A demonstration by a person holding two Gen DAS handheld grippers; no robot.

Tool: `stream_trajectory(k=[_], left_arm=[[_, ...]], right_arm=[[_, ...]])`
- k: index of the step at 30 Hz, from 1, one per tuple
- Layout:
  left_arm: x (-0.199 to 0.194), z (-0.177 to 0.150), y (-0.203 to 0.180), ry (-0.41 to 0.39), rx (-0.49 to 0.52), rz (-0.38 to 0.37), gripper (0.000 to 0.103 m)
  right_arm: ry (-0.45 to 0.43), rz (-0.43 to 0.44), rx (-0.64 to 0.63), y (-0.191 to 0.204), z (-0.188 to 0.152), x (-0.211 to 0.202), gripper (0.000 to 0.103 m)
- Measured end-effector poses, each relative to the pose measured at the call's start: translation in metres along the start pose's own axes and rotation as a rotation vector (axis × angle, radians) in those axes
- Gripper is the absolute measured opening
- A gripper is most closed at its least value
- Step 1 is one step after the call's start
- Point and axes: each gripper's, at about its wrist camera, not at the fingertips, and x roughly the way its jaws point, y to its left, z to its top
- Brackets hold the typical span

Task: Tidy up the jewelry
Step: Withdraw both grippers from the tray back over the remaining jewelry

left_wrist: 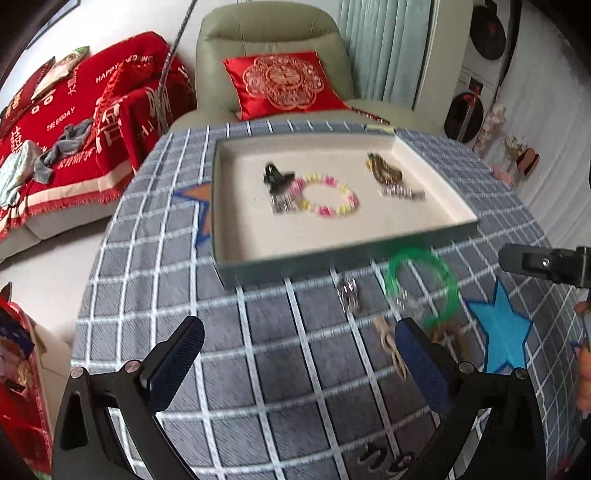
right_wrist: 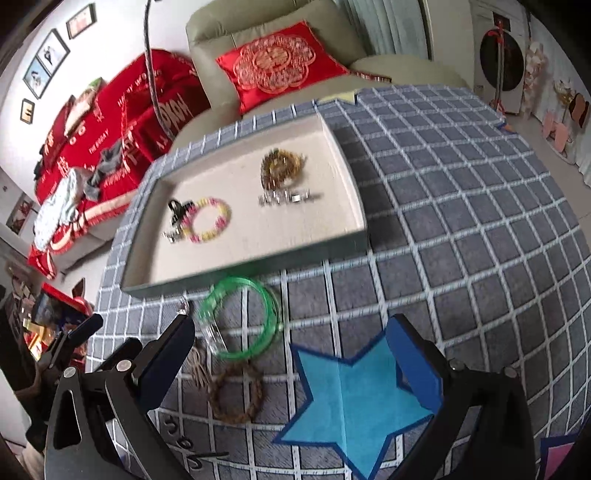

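Lying on the checked cloth (right_wrist: 461, 206) just in front of the tray (right_wrist: 352, 177): a green bangle (right_wrist: 242, 319), thin, round and glassy, with a small clear piece (right_wrist: 214, 334) resting across its left edge, probably plastic or glass. Just nearer, a braided brown ring (right_wrist: 236, 397), rough like twisted cord, with a loose tassel (right_wrist: 197, 363) beside it; to the left, a small silver item (left_wrist: 347, 293), too blurred to name. Inside the tray, on pale soft lining: a pink and yellow beaded bracelet (right_wrist: 208, 219) touching a black clip (right_wrist: 177, 208), a silver piece (right_wrist: 171, 236) below the clip, then a brown beaded bundle (right_wrist: 282, 166) above a row of silver metal links (right_wrist: 286, 197). Apparently sorted already, with the loose pieces outside not yet moved in. Left gripper (left_wrist: 299, 356) wide apart and holding nothing, hovering above the cloth near the loose pieces. Right gripper (right_wrist: 291, 356) also spread wide and empty, above a blue felt star (right_wrist: 351, 398), with the green bangle just ahead, so likely the next thing to take. Behind, a grey-green armchair (right_wrist: 280, 33) with a red embroidered cushion (right_wrist: 279, 70).
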Motion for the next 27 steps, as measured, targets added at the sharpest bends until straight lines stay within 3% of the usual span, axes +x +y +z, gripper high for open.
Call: stream_trajectory(k=[4,17,27], left_arm=[[0.007,-0.007,-0.006,0.032,-0.023,-0.022,0.103],[0.033,-0.013,-0.021,0.101,-0.035,0.027,0.103],[0.037,-0.012,-0.023,0.107,-0.04,0.042,0.103]], right_arm=[[0.031,-0.026,0.002,0.0,-0.007,0.01,0.103],[0.089,-0.091,-0.048,0.01,0.003,0.039,0.102],[0.127,-0.13,-0.105,0.02,0.005,0.06,0.086]])
